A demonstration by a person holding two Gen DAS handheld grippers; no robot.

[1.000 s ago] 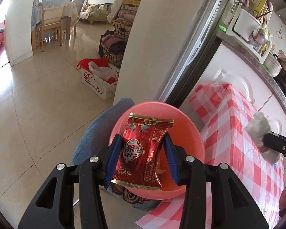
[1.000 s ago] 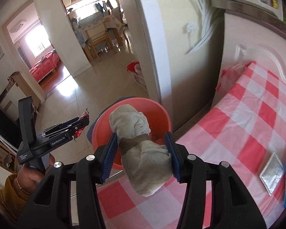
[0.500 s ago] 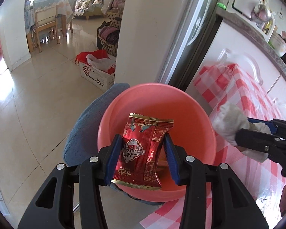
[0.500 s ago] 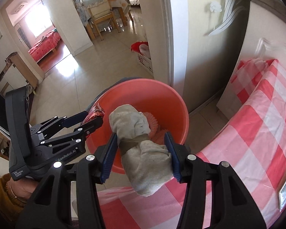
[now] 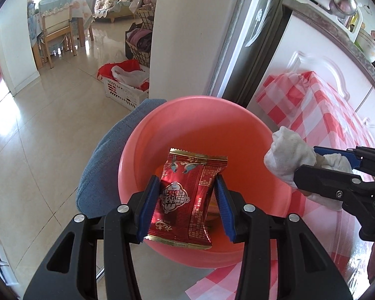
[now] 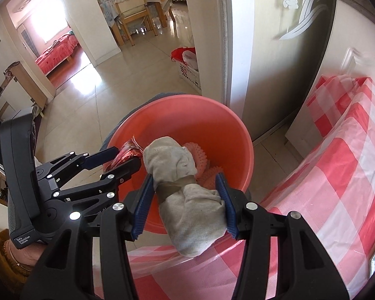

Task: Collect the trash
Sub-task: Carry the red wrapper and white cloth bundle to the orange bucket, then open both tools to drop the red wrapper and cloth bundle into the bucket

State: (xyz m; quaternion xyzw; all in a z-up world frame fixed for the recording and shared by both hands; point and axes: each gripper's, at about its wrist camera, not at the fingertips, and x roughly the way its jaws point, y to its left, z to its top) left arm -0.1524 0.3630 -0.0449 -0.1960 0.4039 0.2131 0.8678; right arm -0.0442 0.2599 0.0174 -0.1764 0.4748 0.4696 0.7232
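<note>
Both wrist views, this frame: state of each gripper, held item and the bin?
left gripper: shut on red snack wrapper, over the bin.
right gripper: shut on wadded grey cloth, at the bin's rim.
pink bin: upright, open, pink netting inside.

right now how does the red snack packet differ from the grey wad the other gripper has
The red snack packet is flat, glossy and printed; the grey cloth wad is bulky, matte and plain, cinched by a brown band. The packet sits in the left gripper, the wad in the right gripper. Both are clamped between jaws over the pink basin.
</note>
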